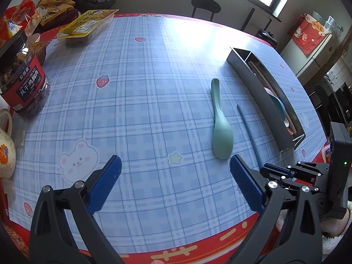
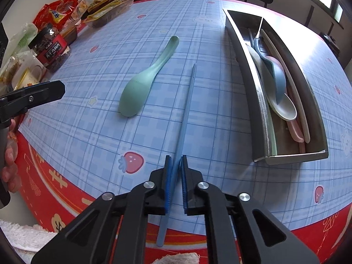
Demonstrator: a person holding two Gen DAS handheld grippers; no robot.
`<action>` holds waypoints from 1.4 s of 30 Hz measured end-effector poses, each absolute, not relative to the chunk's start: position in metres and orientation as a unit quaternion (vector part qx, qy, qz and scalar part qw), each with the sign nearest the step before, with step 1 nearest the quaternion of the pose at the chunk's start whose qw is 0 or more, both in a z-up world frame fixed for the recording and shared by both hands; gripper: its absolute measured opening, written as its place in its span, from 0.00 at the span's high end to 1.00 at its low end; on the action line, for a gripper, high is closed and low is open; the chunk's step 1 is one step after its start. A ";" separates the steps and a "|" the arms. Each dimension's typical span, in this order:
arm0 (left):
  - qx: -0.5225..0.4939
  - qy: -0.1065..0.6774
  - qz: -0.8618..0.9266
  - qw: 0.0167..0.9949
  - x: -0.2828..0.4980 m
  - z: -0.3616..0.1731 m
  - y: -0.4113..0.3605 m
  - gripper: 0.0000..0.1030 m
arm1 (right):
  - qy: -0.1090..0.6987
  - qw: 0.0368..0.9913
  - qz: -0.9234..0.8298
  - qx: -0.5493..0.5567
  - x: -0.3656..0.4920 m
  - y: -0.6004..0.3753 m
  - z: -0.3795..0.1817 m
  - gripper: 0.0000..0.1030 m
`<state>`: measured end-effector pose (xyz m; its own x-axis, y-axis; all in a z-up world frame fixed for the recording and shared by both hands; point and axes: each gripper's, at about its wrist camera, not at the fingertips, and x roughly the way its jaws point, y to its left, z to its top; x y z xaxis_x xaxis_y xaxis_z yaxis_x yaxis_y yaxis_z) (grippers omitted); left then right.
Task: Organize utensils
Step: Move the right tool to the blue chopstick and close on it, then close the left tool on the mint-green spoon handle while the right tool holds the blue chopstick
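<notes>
A blue chopstick (image 2: 187, 110) lies on the checked tablecloth, and my right gripper (image 2: 176, 162) is shut on its near part; its near end sticks out past the table edge. The chopstick also shows in the left wrist view (image 1: 248, 129). A green spoon (image 2: 145, 81) lies flat to its left, also in the left wrist view (image 1: 220, 121). A long metal utensil tray (image 2: 261, 114) to the right holds several spoons and chopsticks; it also shows in the left wrist view (image 1: 259, 88). My left gripper (image 1: 175, 169) is open and empty above the table, near the spoon's bowl.
A red-labelled jar (image 1: 22, 77), a mug (image 1: 5, 145) and snack packets (image 1: 85, 25) crowd the table's left and far-left side. The table's red front edge (image 2: 220, 231) is close below my right gripper. A stool (image 1: 205, 5) stands beyond the far edge.
</notes>
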<state>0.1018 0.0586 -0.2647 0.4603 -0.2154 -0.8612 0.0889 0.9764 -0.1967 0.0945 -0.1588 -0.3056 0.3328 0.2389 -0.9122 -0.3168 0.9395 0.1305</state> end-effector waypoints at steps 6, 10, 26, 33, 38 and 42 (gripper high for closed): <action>-0.070 0.513 -0.095 0.850 0.108 -0.268 0.049 0.06 | 0.554 0.813 0.177 -0.033 0.094 -0.165 -0.306 0.94; -0.082 0.521 -0.115 0.842 0.118 -0.275 0.036 0.25 | 0.555 0.812 0.181 -0.028 0.090 -0.172 -0.307 0.94; -0.113 0.553 -0.139 0.814 0.177 -0.309 -0.019 0.60 | 0.539 0.817 0.202 -0.028 0.080 -0.184 -0.307 0.93; -0.094 0.549 -0.139 0.819 0.177 -0.311 -0.029 0.72 | 0.535 0.818 0.208 -0.032 0.078 -0.184 -0.307 0.93; -0.096 0.555 -0.154 0.812 0.160 -0.313 -0.025 0.74 | 0.538 0.816 0.210 -0.034 0.077 -0.184 -0.308 0.93; -0.100 0.562 -0.162 0.805 0.145 -0.312 -0.020 0.76 | 0.541 0.814 0.212 -0.035 0.079 -0.184 -0.307 0.93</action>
<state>0.1455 -0.0202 -0.3124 0.3159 -0.3730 -0.8724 0.1478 0.9276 -0.3431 0.0787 -0.1837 -0.3073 0.3262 0.3069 -0.8941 -0.3815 0.9081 0.1725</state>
